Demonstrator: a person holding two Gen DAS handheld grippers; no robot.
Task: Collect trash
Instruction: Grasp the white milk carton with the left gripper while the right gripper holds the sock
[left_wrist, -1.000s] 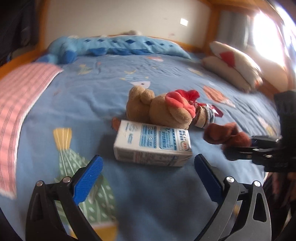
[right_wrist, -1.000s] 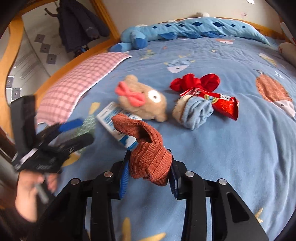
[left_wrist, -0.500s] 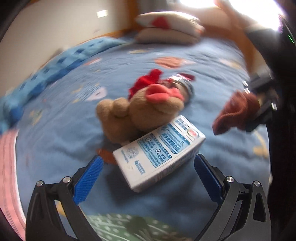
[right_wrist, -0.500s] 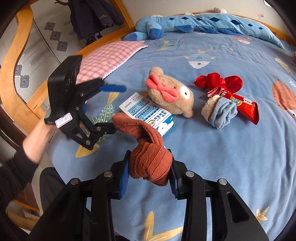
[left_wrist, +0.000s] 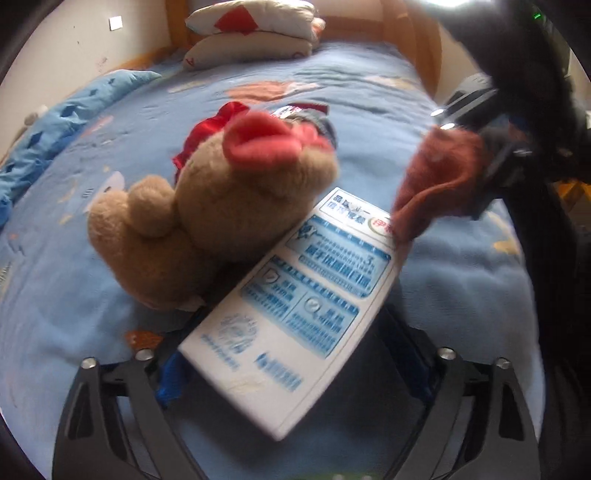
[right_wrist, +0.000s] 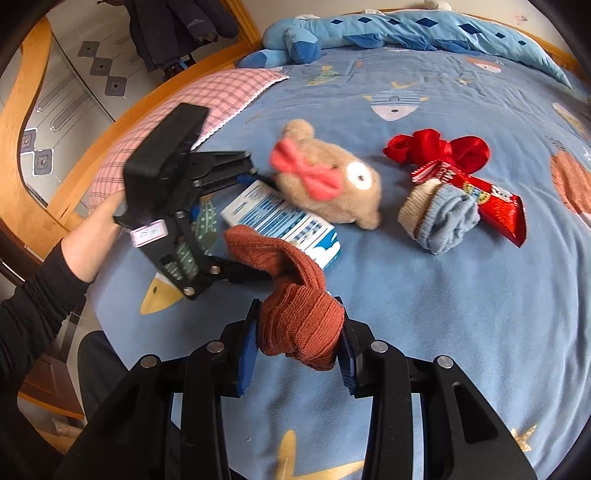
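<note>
Bed (right_wrist: 424, 280): blue fish-print cover, taking up most of the room I can see; everything to be sorted lies on it, toward the left side.
Pink checked pillow (right_wrist: 192, 107): far left edge, out of the way.
Plush bear (right_wrist: 332, 181): tan with a pink bow, lying just behind the carton and leaning on its far edge, which probably crowds any grab from that side.
Left gripper (left_wrist: 291, 373): brought in low from the near-left so its fingers flank the carton's near end; jaws look spread on either side of it. Whether the pads already bite, I cannot tell, as the carton hides them.
Right gripper (right_wrist: 297, 339): pressed together on a rust-brown sock (right_wrist: 291, 306), held raised above the cover, seemingly just parked while the other hand works.
Milk carton (left_wrist: 295, 306): the trash in question. White box with blue printed panels, flat on its broad face, left of centre between bear and left gripper. Corners look crisp, likely empty and light.
Blue sock roll (right_wrist: 443, 218): right of the bear.
Red snack wrapper (right_wrist: 491, 203): touching the sock roll; likely trash too.
</note>
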